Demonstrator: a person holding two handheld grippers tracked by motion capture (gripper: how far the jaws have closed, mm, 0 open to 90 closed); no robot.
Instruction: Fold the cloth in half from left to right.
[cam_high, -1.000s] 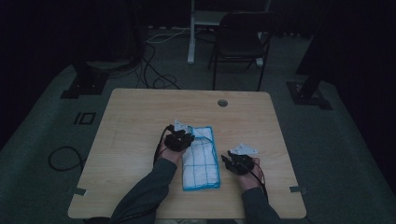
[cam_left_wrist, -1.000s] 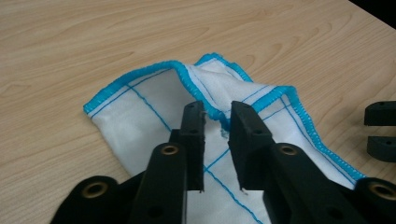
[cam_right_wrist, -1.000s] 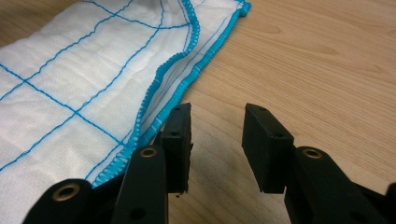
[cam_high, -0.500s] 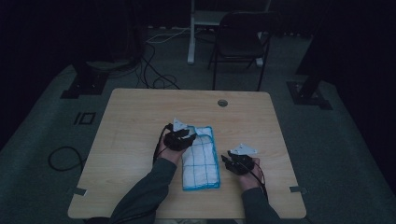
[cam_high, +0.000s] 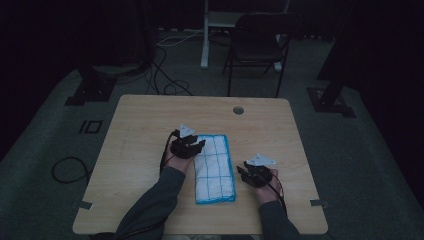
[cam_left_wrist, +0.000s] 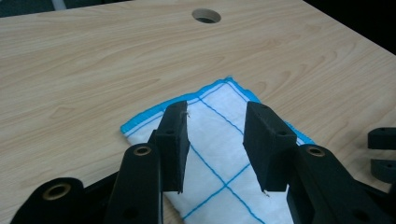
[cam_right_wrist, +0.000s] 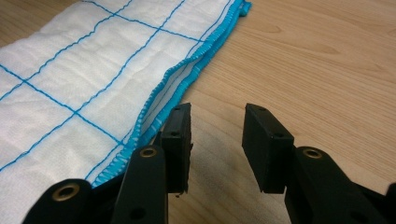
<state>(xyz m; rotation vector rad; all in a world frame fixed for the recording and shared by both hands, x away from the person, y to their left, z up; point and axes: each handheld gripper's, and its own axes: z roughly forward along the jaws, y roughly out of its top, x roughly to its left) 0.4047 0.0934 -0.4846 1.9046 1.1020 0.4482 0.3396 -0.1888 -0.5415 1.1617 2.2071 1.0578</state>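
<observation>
A person seated at a wooden table (cam_high: 150, 150) works a folded white cloth (cam_high: 215, 170) with blue grid lines, which lies flat near the table's middle. The left gripper (cam_left_wrist: 217, 140) hovers over the cloth's far left corner, jaws apart and holding nothing; the right gripper (cam_right_wrist: 217, 140) sits just beside the cloth's right hem, where the stacked layers show, jaws likewise apart and empty. The step appears to be a fold in preparation: next, each gripper likely needs to close on an edge before lifting.
</observation>
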